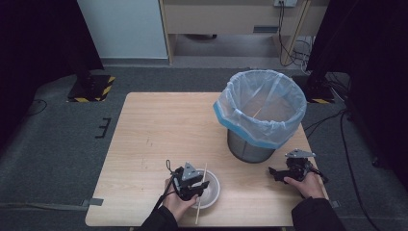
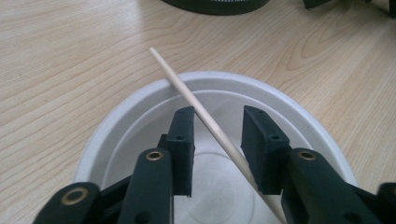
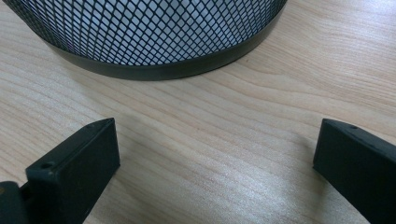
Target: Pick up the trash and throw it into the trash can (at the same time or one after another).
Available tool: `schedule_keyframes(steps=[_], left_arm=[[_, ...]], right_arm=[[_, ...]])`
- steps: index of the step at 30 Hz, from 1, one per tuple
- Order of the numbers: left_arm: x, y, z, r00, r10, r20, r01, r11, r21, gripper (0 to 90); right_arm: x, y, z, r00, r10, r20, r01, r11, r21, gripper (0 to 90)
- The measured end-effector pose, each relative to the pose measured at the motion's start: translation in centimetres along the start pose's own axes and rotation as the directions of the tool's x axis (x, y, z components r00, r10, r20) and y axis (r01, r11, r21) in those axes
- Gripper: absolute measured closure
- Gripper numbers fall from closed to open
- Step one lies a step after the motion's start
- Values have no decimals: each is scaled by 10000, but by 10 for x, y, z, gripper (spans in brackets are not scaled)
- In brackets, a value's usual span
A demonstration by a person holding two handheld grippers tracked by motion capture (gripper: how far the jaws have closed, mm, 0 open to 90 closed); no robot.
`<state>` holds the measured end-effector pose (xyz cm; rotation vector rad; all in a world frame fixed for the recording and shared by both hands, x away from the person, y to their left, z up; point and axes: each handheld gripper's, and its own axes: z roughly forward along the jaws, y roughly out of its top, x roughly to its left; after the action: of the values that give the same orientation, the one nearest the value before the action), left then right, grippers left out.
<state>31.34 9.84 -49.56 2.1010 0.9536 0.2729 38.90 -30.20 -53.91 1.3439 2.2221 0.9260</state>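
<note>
- High view: near left on the desk [image 1: 154,125], a white bowl [image 1: 214,192] carries a wooden stick [image 1: 200,195] across its rim.
- Left hand-held gripper [image 2: 217,135] straddles the stick, not yet clenched.
- Far right, a lined mesh bin [image 1: 260,115].
- Right hand-held gripper [image 3: 215,154] released.
</note>
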Motion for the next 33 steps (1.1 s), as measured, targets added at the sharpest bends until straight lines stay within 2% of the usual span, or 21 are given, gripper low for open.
schedule_keyframes(steps=[14, 20, 29, 33], left_arm=[[15, 2, -4, 9995, -207, -244, 214, 9994, 278, 834], [16, 4, -6, 9996, -227, -156, 231, 9994, 244, 852], [16, 11, -20, 9995, -306, -41, 304, 9991, -282, 853], [15, 16, -31, 9995, -282, 172, 294, 9968, -742, 852]], right_arm=[[0, 0, 0, 10000, 0, 0, 0, 10000, -2, 7], [0, 0, 0, 10000, 39, -7, -39, 10000, 6, 7], [0, 0, 0, 10000, 3, 0, -3, 10000, 0, 7], [0, 0, 0, 10000, 7, -4, -7, 10000, -1, 7]])
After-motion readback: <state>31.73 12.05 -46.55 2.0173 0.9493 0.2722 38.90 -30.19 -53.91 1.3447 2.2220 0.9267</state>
